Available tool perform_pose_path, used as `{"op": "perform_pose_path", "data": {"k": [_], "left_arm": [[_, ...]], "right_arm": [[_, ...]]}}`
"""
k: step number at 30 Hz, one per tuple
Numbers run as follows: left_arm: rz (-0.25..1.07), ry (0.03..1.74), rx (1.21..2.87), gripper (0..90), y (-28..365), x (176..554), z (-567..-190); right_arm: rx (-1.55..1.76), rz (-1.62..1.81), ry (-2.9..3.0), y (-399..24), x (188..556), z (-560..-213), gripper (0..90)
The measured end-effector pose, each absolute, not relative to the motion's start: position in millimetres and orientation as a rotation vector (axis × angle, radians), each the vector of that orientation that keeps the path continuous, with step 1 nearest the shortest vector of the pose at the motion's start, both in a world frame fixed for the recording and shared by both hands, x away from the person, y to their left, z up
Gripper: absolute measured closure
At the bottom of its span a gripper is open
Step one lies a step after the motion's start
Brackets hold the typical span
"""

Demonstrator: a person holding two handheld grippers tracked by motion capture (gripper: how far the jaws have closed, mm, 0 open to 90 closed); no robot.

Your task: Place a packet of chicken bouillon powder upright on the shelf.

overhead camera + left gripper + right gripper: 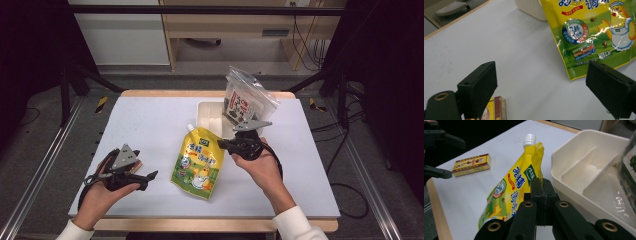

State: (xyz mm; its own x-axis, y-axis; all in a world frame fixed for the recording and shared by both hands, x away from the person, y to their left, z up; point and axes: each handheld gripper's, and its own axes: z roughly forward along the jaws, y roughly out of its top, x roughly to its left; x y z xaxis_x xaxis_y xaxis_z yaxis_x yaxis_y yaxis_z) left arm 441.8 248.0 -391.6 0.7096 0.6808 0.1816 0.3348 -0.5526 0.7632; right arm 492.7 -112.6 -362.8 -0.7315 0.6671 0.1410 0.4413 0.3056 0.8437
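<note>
High view: glossy yellow spouted pouch (197,162)

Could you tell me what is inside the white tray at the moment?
The clear bag of dark contents stands over the white tray's far side. Its visible compartments look empty; what lies beneath the bag is covered.

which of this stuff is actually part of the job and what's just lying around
Part of the job:
- clear zip bag, in the white divided tray, beside the shut right gripper
- yellow spout pouch, ahead of the open left gripper
- small yellow-and-red box, probably

Just lying about:
- wooden desk behind the table
- floor cables
</note>
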Motion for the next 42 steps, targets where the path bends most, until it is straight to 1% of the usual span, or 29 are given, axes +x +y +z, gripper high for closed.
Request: {"op": "perform_pose_path", "data": {"k": [11,29,38,42], "left_arm": [[0.64,0.683,2.217,9.2,237,449,-361],[0.607,0.568,2.258,10.1,215,461,-318],[0.599,0.519,2.279,14.1,205,467,-307],[0.577,0.5,2.285,18.4,201,468,-305]], "right_arm": [[0.839,1.37,2.4,-103,486,-334,90.0],[0.706,1.323,2.441,-98,483,-313,90.0],[0.641,1.298,2.45,-91,479,-307,90.0],[0.613,1.294,2.457,-87,478,-305,90.0]]}}
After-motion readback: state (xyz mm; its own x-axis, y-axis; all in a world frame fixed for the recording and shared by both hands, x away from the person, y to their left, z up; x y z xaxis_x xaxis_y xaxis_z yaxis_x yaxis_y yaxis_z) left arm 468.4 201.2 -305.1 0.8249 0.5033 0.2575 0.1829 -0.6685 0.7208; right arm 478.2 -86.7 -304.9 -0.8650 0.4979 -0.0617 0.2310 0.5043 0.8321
